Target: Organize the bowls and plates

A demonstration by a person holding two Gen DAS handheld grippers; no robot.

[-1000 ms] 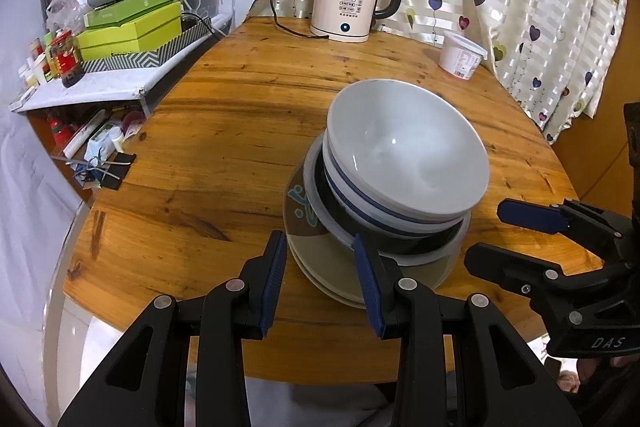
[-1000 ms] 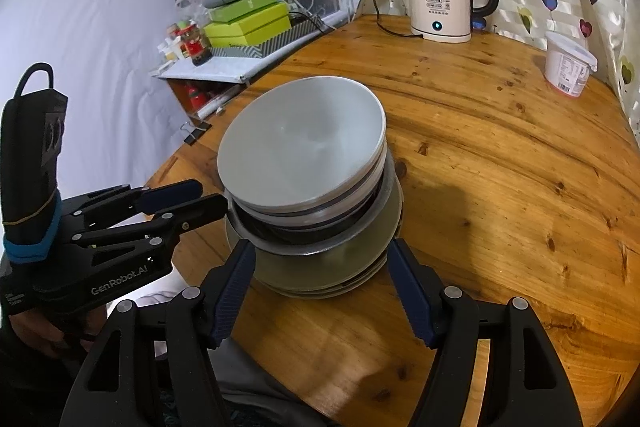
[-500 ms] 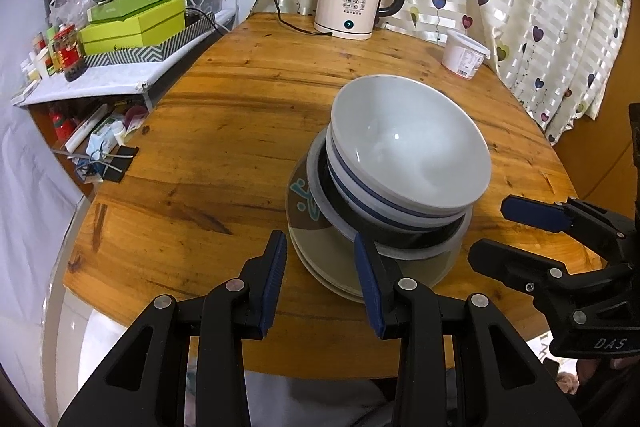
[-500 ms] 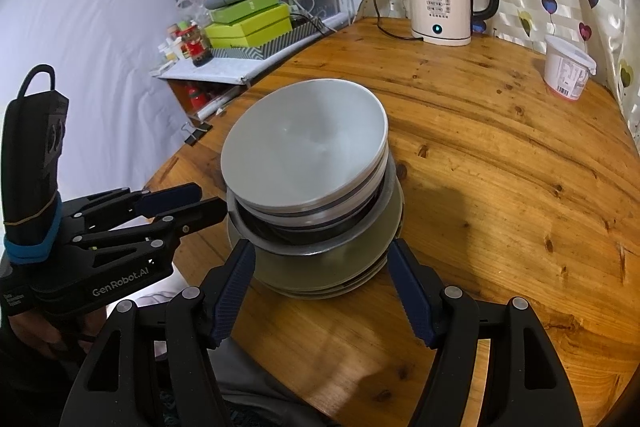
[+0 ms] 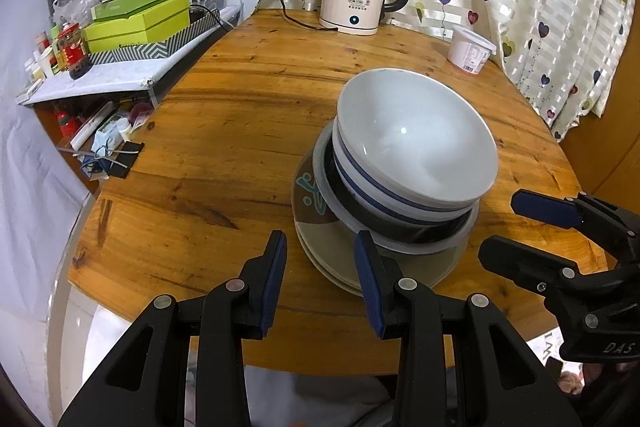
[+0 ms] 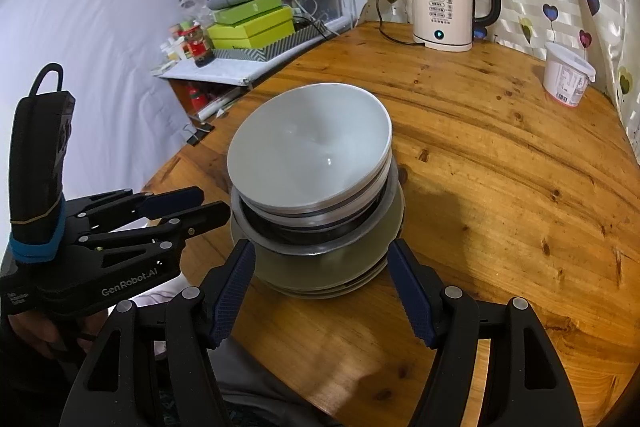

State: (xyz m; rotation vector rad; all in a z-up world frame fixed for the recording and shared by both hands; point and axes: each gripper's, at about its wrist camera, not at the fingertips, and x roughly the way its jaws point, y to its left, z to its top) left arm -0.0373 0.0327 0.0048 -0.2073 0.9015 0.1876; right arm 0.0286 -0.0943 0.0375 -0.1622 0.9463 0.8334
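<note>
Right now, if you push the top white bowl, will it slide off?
Probably. The top white bowl sits tilted in the bowl beneath, and its glaze looks shiny, so likely slippery. It looks ceramic, so a fall onto the wooden table could chip it.

- The left gripper [image 5: 320, 263] points steeply downward, its blue-padded jaws parted with nothing between them.
- The right gripper [image 6: 322, 271] also tilts steeply down, jaws set wider apart and empty.
- In the right wrist view the left gripper sits low at the left, a hand [image 6: 36, 327] wrapped under its black body.
- The two grippers hover side by side, near each other.
</note>
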